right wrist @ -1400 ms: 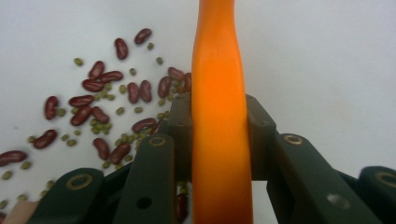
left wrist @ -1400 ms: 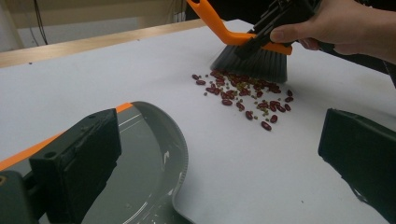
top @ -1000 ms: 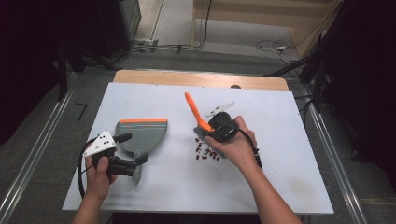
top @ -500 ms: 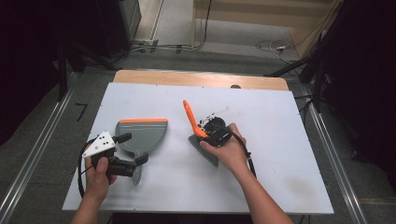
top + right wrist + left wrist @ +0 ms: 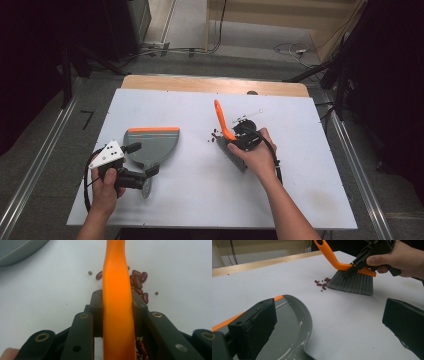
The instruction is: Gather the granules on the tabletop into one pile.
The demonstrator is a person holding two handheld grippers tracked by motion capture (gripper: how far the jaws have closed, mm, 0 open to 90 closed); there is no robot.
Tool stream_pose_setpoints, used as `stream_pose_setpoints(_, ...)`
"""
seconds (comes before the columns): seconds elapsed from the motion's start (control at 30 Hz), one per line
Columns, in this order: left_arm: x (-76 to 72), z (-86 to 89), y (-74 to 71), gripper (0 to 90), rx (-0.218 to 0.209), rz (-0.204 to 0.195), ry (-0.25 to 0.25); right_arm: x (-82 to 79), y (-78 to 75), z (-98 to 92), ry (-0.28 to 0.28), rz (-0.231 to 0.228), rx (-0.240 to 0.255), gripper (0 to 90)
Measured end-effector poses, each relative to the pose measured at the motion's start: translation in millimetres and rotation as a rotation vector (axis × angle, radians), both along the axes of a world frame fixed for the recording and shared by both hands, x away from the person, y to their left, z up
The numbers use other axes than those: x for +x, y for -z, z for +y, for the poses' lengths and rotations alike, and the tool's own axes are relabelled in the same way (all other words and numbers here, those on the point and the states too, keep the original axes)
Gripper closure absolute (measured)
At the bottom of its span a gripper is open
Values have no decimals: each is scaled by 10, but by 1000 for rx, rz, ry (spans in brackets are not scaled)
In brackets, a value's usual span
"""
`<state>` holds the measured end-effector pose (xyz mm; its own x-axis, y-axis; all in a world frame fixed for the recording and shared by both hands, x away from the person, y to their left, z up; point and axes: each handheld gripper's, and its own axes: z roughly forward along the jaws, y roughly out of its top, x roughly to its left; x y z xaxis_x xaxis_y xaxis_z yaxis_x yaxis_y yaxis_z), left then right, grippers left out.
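My right hand-held gripper (image 5: 239,141) clamps the brush (image 5: 352,281) beside the beans (image 5: 322,284); my left hand-held gripper (image 5: 141,162) apparently grips the dustpan (image 5: 152,142) handle on the bench (image 5: 190,200).

The high view looks forward and down over the whole worktop (image 5: 200,210). The left claw's camera looks low across it at the brush (image 5: 352,282); the right claw's camera sits close above that brush's handle (image 5: 116,302).
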<state>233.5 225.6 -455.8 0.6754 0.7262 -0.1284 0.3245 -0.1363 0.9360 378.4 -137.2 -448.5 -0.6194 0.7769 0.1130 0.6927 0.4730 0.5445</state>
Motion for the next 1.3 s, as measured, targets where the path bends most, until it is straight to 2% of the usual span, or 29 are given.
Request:
stream_pose_setpoints(0.13, 9, -1, 1, 0, 1, 1, -4, -11, -81, 68, 8, -10, 57, 683)
stream_pose_setpoints(0.17, 9, -3, 0, 0, 1, 2, -3, -11, -95, 183, 3, -20, 50, 682)
stream_pose_setpoints(0.2, 9, -6, 0, 0, 1, 2, -2, -11, -95, 183, 3, -20, 50, 682)
stream_pose_setpoints(0.27, 11, -8, 2, 0, 7, 2, 1, -2, -85, 324, -5, -23, 50, 682)
stream_pose_setpoints(0.3, 11, -10, 3, 0, 8, 2, 2, 20, -59, 459, -5, -11, 67, 683)
stream_pose_setpoints(0.37, 12, -14, 7, 0, 8, 1, 2, 59, -14, 565, 4, 9, 75, 682)
stream_pose_setpoints(0.43, 10, -14, 7, 0, 9, 1, 2, 90, 18, 595, 11, 21, 78, 683)
stream_pose_setpoints(0.47, 7, -13, 9, 0, 10, 3, 1, 147, 72, 606, 52, 40, 86, 682)
stream_pose_setpoints(0.5, 7, -13, 9, 0, 10, 3, 1, 147, 72, 606, 52, 40, 86, 682)
stream_pose_setpoints(0.57, 5, -12, 11, 0, 9, 1, 2, 197, 84, 544, 90, 53, 98, 682)
stream_pose_setpoints(0.67, 4, -1, 9, 0, 7, 2, -2, 217, 86, 396, 125, 46, 86, 680)
stream_pose_setpoints(0.93, -2, -17, -1, 0, 1, 2, -1, 217, 94, 118, 196, 38, 89, 677)
stream_pose_setpoints(1.3, -1, -15, -1, 0, 1, 3, -4, 213, 106, -83, 249, 35, 97, 675)
